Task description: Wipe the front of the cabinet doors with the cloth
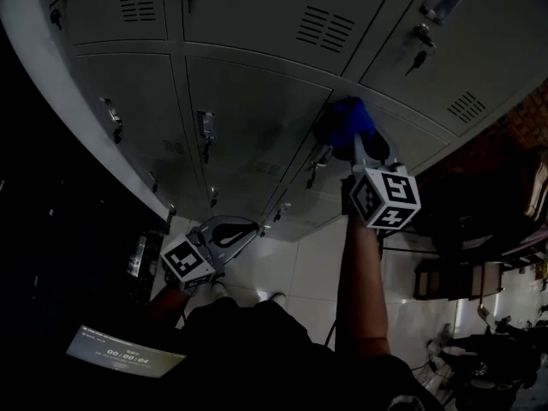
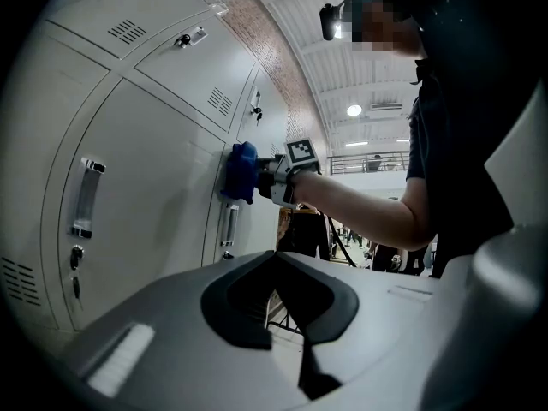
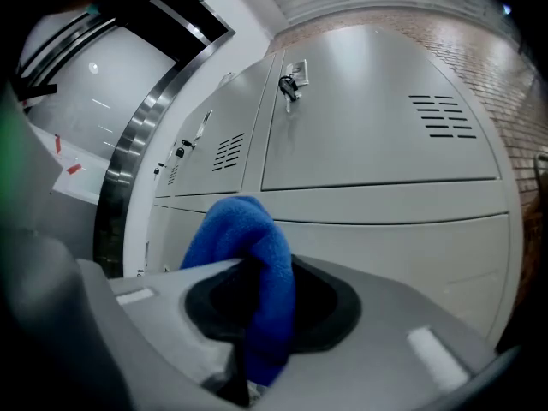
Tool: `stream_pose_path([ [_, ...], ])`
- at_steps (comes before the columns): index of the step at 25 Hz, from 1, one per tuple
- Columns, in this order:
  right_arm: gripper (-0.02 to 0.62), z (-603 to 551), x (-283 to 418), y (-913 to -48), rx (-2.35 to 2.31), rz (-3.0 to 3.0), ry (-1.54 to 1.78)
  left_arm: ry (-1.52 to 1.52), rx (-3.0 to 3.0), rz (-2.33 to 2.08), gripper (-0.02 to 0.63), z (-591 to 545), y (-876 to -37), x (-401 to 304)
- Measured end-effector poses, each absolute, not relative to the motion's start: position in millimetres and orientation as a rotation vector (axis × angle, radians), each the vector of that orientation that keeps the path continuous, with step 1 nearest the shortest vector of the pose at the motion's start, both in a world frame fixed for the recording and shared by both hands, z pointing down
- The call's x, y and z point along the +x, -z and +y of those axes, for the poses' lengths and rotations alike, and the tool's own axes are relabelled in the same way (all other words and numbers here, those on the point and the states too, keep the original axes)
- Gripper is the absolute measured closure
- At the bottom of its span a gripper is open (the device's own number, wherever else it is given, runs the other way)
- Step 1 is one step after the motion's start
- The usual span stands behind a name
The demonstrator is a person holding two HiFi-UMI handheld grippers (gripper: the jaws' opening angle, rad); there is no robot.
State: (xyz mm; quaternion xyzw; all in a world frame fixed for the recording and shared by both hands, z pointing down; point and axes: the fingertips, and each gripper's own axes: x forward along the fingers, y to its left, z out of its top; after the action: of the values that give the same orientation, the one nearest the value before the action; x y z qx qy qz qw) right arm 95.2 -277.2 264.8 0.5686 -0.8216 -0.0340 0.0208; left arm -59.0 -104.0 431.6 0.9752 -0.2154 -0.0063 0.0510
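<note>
Right gripper (image 1: 353, 137) fingers clamp the blue cloth (image 3: 250, 259) against the locker door (image 3: 394, 255). Left gripper (image 2: 289, 311) fingers are closed and empty. The cloth may snag the door handle (image 2: 229, 225) below it.

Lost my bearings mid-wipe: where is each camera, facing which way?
Head view: on the person's head, steeply down the cabinet doors; left gripper, right gripper, right arm show.
Left gripper view: on the left gripper, along the doors; its shut empty jaws, the person's right arm.
Right gripper view: on that gripper, facing the doors; jaws shut on blue cloth.
Shared: all three show the cloth.
</note>
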Motion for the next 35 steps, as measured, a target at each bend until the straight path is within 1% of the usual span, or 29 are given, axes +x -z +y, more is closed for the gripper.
stream_pose_path([
  [4, 0.523, -275, 116, -265, 1.793, -2.523, 0.100, 0.010, 2.977, -0.636, 0.603, -105, -430, -49],
  [9, 0.523, -269, 159, -264, 1.853, -2.478, 0.093, 0.020, 2.988, -0.586, 0.603, -103, -430, -29],
  [21, 0.523, -249, 293, -264, 2.094, -2.272, 0.077, 0.009, 2.991, -0.525, 0.603, -97, -431, 12],
  [25, 0.523, -245, 327, -265, 2.157, -2.214, 0.073, -0.003, 3.002, -0.523, 0.603, -96, -431, 22],
  [31, 0.523, -241, 350, -268, 2.203, -2.167, 0.072, 0.004, 3.010, -0.520, 0.603, -91, -431, 28],
  [35, 0.523, -230, 341, -267, 2.194, -2.198, 0.085, 0.005, 3.006, -0.538, 0.603, -90, -427, 26],
])
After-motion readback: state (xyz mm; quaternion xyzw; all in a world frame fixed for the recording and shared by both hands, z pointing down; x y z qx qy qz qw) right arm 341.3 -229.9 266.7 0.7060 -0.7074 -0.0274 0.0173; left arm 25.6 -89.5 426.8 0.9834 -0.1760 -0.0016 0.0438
